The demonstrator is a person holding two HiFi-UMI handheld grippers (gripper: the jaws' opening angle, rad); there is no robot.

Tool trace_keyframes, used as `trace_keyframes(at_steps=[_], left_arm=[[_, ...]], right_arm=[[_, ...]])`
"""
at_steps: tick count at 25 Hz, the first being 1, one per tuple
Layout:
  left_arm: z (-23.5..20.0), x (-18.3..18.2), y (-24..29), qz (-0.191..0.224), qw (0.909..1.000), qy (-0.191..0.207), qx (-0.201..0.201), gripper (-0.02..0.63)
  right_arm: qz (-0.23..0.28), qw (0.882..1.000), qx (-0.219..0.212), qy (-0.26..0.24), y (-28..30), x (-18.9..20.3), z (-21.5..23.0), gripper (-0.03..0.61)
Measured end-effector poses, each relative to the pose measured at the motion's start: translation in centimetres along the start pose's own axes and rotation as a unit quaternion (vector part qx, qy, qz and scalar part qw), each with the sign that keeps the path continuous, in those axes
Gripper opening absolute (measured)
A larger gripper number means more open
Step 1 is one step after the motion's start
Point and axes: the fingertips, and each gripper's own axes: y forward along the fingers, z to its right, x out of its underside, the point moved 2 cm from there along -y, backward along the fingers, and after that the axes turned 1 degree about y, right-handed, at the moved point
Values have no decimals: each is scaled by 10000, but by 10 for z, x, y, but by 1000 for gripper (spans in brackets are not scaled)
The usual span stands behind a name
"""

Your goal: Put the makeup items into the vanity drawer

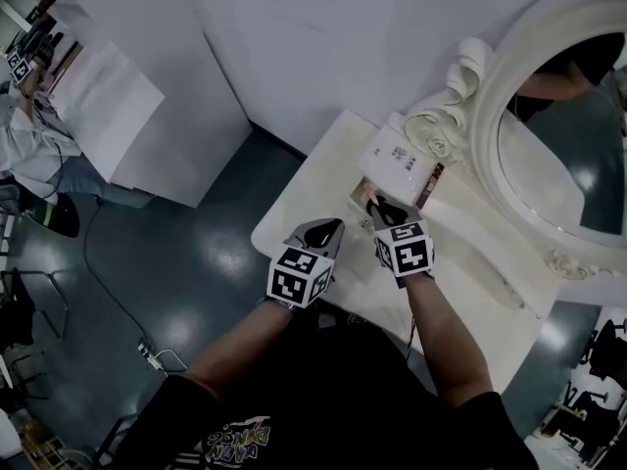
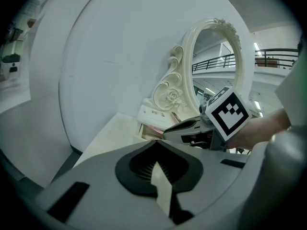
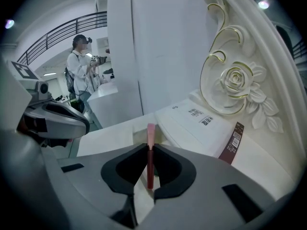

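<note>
My right gripper (image 1: 375, 207) (image 3: 149, 145) is shut on a thin pink makeup stick (image 3: 150, 134), which stands upright between the jaws with its tip poking out. The stick hangs just over the small open drawer (image 1: 360, 195) (image 2: 145, 127) at the back of the white vanity (image 1: 294, 223), in front of a flat white printed package (image 1: 397, 160) (image 3: 192, 123). Something pink lies in the drawer in the left gripper view. My left gripper (image 1: 328, 229) (image 2: 156, 145) is shut and holds nothing, a little left of and behind the right one (image 2: 180, 128).
An ornate oval mirror (image 1: 487, 116) (image 2: 188, 56) with a carved rose (image 3: 237, 83) stands right behind the package. A dark red tag (image 3: 232, 142) lies beside the package. White walls (image 1: 323, 37) close the back; another person (image 3: 80, 66) stands far off.
</note>
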Motion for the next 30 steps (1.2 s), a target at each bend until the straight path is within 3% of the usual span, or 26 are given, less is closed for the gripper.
trace_keyframes(at_steps=[22,30], left_arm=[[1,-8,1,-26,9998,147,139,8],[10,-11,2,0,9996,243,172,8]], right_arm=[[196,9996,28,225,-12,-6,0,63],[477,9985,86,250,-34,-5,1,28]])
